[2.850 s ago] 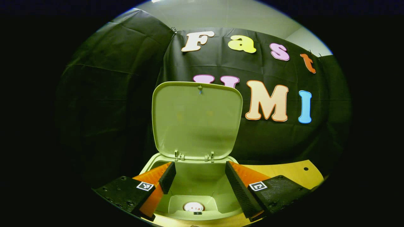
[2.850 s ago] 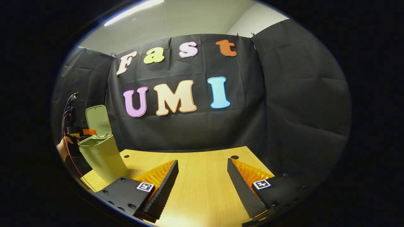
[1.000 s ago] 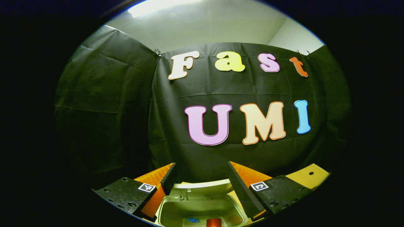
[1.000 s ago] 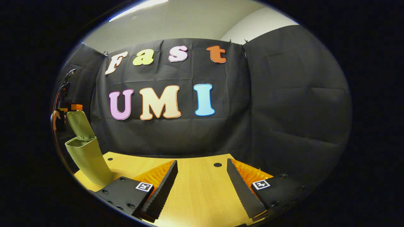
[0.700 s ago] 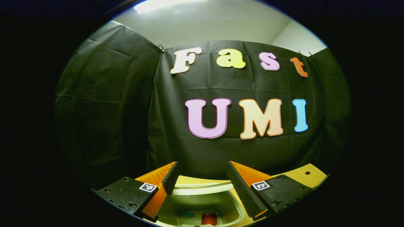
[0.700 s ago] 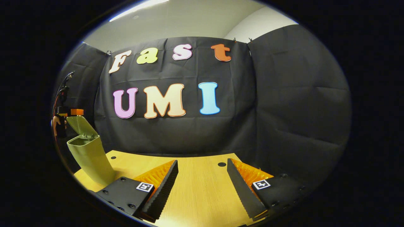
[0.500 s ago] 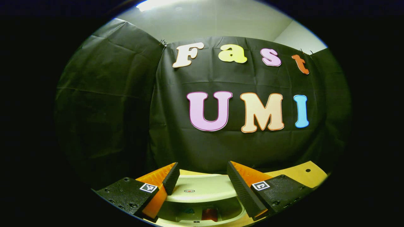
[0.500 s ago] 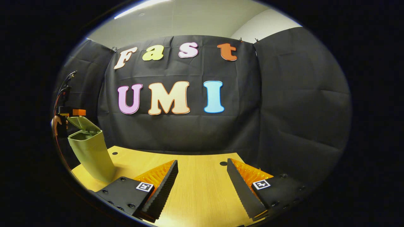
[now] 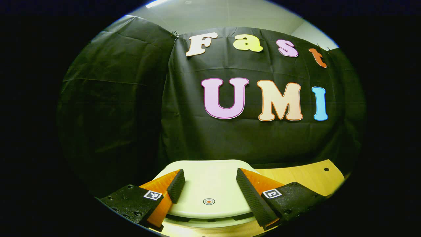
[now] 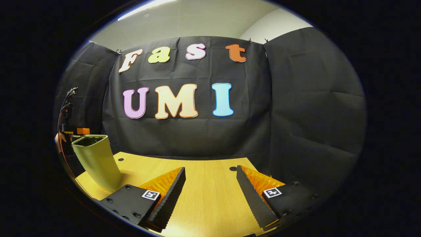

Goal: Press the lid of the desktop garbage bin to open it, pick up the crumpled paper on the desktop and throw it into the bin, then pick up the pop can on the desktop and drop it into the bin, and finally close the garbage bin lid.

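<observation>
The pale green bin lid (image 9: 210, 187) lies almost flat over the bin, with a thin dark gap along its front edge. A small round mark (image 9: 209, 201) sits on the lid. My left gripper (image 9: 209, 173) is open, its two fingers spread just above the lid, one on each side of the mark. In the right gripper view the bin (image 10: 98, 163) stands at the far left of the wooden table (image 10: 204, 197), and the left gripper (image 10: 77, 131) with a hand behind it hovers at the bin's top. My right gripper (image 10: 210, 171) is open over bare tabletop, holding nothing. The lid hides the bin's inside.
Black cloth walls close the booth behind and on both sides. The table has small round holes (image 10: 233, 169) near its back edge. A cable (image 10: 64, 108) rises behind the left gripper.
The lid has swung down from upright to nearly flat, with my left gripper following it downward. The can inside the bin is now covered. My right gripper has hardly moved.
</observation>
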